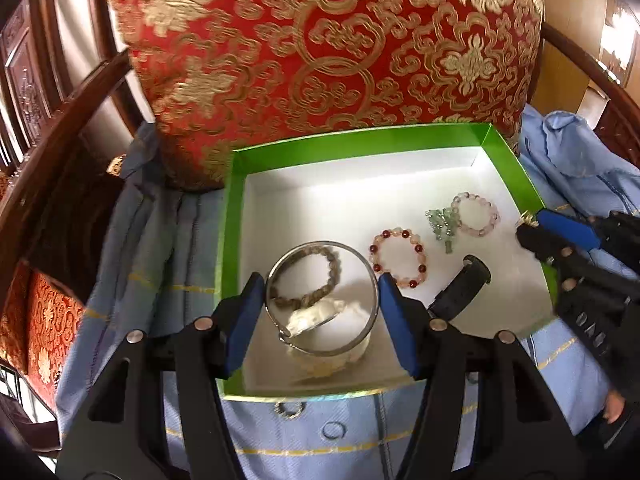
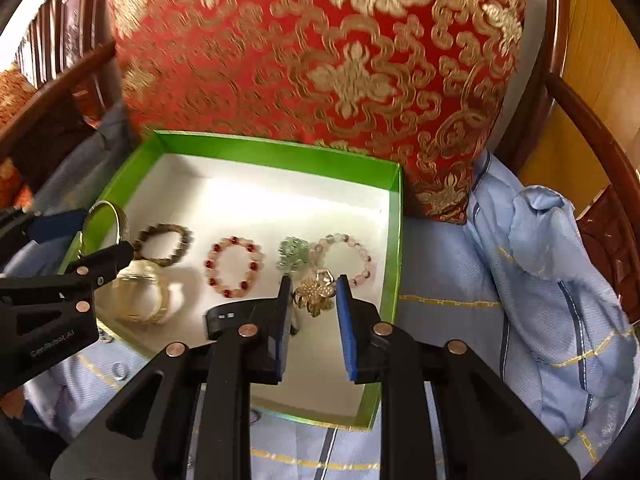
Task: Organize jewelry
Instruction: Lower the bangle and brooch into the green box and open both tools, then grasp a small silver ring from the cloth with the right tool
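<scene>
A green box [image 1: 236, 208] with a white floor lies on light-blue cloth. My left gripper [image 1: 322, 300] is shut on a silver bangle [image 1: 360, 258] and holds it above the box's near left part. Under it lie a brown bead bracelet [image 1: 308, 276] and a clear bangle [image 1: 328, 336]. Further right lie a red-and-pink bead bracelet [image 1: 400, 258], a green pendant [image 1: 442, 224], a pale pink bead bracelet [image 1: 476, 214] and a black band [image 1: 460, 288]. My right gripper [image 2: 314, 312] is shut on a gold flower brooch [image 2: 316, 296] over the box's right side. The left gripper [image 2: 100, 236] shows at that view's left edge.
A big red-and-gold cushion [image 1: 320, 40] stands right behind the box. Dark wooden chair arms [image 1: 60, 128] curve round both sides. Bunched blue cloth [image 2: 552, 264] rises on the right. Two small rings [image 1: 288, 410] lie on the cloth in front of the box.
</scene>
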